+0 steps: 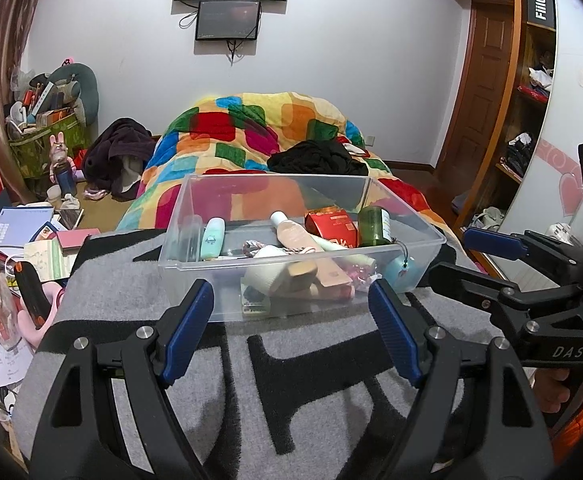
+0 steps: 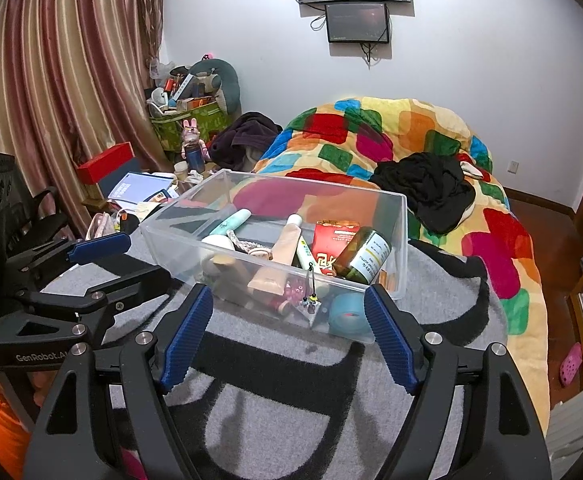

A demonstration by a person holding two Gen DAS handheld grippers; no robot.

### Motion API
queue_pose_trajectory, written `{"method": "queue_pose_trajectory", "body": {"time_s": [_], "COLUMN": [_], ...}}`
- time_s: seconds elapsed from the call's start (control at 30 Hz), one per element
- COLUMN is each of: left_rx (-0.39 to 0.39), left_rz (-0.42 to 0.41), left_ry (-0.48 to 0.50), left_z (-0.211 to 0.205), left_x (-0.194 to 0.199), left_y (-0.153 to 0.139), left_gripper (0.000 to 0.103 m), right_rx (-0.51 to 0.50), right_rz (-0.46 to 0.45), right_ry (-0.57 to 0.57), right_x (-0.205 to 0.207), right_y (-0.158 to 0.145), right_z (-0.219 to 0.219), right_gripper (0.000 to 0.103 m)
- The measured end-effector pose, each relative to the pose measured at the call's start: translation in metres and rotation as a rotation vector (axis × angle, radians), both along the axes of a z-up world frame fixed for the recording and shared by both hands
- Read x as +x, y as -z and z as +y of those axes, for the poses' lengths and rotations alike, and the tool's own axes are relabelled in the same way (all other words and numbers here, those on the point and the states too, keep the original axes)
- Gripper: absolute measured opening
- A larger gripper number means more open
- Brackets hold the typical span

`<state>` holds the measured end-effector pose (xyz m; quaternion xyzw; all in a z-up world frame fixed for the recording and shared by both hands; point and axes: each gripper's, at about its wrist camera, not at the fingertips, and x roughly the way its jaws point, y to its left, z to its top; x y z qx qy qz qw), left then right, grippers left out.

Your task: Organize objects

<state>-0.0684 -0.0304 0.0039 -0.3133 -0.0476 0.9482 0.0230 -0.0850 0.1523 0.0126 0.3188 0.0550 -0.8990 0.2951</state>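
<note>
A clear plastic bin (image 1: 195, 280) (image 2: 155, 240) sits on a grey and black blanket (image 1: 311, 400) (image 2: 291, 400). It holds several toiletries: a green bottle (image 1: 374, 226) (image 2: 361, 256), a red box (image 1: 331, 227) (image 2: 333, 240), a pink tube (image 1: 291, 234) (image 2: 287, 242), a mint tube (image 1: 212, 238) and a blue round case (image 2: 347, 312). My left gripper (image 1: 291, 332) is open and empty, just short of the bin's near wall. My right gripper (image 2: 289, 336) is open and empty at the bin's near corner. Each gripper shows in the other's view, at the right (image 1: 491, 256) and at the left (image 2: 99, 256).
A colourful quilt (image 1: 259, 132) (image 2: 411, 140) with black clothes (image 1: 319, 160) (image 2: 427, 188) lies behind the bin. Books and clutter (image 1: 31, 240) crowd the left. A green basket (image 2: 187, 124) stands by the curtain. A wardrobe (image 1: 523, 120) stands at the right.
</note>
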Motion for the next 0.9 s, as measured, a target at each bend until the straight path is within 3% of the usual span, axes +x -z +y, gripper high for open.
{"method": "queue_pose_trajectory", "body": {"time_s": [0.9], "left_rx": [0.019], "left_rz": [-0.014], "left_ry": [-0.005], "left_z": [-0.0024], "left_x": [0.0016], "left_y": [0.0012], "left_gripper": [0.098], "right_rx": [-0.014], "right_rz": [-0.024], "right_ry": [0.009], "right_x": [0.0041], "right_y": [0.0056], "right_z": [0.0013], "right_gripper": [0.077]}}
